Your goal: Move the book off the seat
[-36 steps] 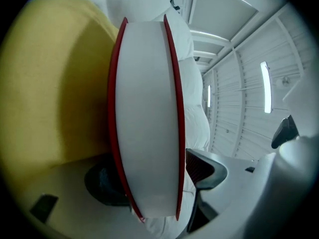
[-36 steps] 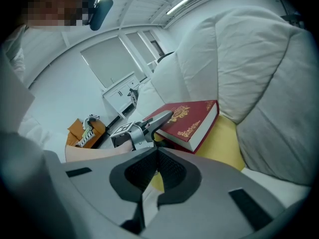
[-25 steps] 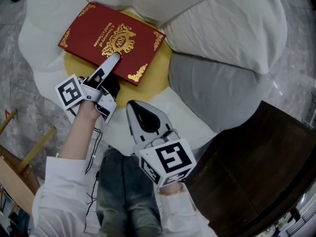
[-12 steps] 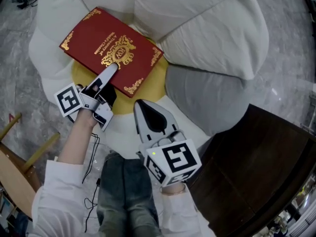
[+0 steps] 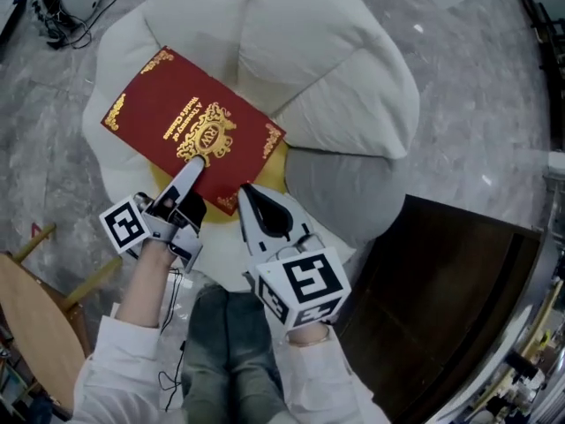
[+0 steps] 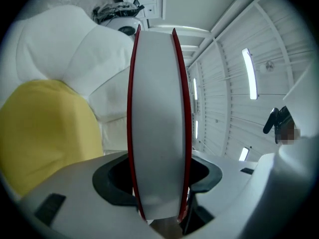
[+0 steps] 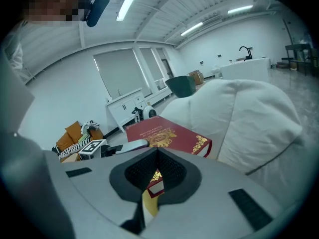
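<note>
While the red hardcover book [image 5: 190,126] sits on a round yellow cushion [image 5: 272,155] in the hollow of a puffy white seat [image 5: 300,51], the left gripper [image 5: 194,168] grasps its near edge: in the left gripper view the smooth white page block, framed by two thin red boards, fills the gap between the jaws. The cover is matte cloth with a gilt crest at the centre, gilt lettering beside it and gilt scrollwork at each corner. The right gripper [image 5: 247,193], white plastic with black ribbed pads, has its jaws clenched together on nothing, and its tip hangs just beside the book's near corner. The seat's fabric is soft and creased, swelling into rounded lobes, and a smooth grey cushion [image 5: 340,188] leans against its right side. Around it spreads a floor [image 5: 477,78] of grey veined stone; a dark brown wooden top [image 5: 441,299] stands at the right, a pale round wooden table [image 5: 26,325] at the left. White panelled walls and long ceiling strip lights [image 7: 132,1] close the room.
</note>
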Tool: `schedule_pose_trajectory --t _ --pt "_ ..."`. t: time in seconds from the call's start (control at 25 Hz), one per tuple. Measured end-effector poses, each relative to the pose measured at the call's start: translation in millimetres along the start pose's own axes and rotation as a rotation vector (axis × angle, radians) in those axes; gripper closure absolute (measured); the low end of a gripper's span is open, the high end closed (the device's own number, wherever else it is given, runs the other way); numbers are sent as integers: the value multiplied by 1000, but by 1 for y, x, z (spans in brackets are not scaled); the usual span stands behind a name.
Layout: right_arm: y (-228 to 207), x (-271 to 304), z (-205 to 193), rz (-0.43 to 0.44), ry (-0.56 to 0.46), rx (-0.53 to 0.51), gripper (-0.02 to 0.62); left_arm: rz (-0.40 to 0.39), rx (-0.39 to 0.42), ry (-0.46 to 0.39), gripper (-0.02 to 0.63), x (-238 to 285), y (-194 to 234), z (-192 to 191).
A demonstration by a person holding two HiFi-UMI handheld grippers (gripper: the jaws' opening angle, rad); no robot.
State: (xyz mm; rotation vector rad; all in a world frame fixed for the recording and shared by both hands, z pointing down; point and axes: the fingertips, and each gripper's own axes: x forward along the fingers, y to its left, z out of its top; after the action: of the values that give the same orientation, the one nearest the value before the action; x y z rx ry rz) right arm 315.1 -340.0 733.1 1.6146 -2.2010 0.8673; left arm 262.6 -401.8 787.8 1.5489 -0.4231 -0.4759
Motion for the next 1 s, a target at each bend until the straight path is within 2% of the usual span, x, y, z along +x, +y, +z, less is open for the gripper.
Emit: schedule_pose_trajectory --t 0.16,0.32,0.56,0.76,0.88,1.0 --pt "-19 1 -8 40 -40 -29 584 9 85 -25 344 -2 5 -4" --pt "-19 -14 3 51 -70 -65 584 26 160 -24 344 -8 -21 -9" --pt "21 -62 79 49 -105 -140 584 19 196 -19 344 -25 -126 -14" --pt "71 -103 163 56 -206 -179 584 2 218 -18 344 -36 -222 -5" --pt "101 -140 197 55 -207 -184 584 7 237 5 344 -57 -278 -12" --pt "118 -170 227 69 -249 -173 583 1 249 11 344 -65 -320 -19"
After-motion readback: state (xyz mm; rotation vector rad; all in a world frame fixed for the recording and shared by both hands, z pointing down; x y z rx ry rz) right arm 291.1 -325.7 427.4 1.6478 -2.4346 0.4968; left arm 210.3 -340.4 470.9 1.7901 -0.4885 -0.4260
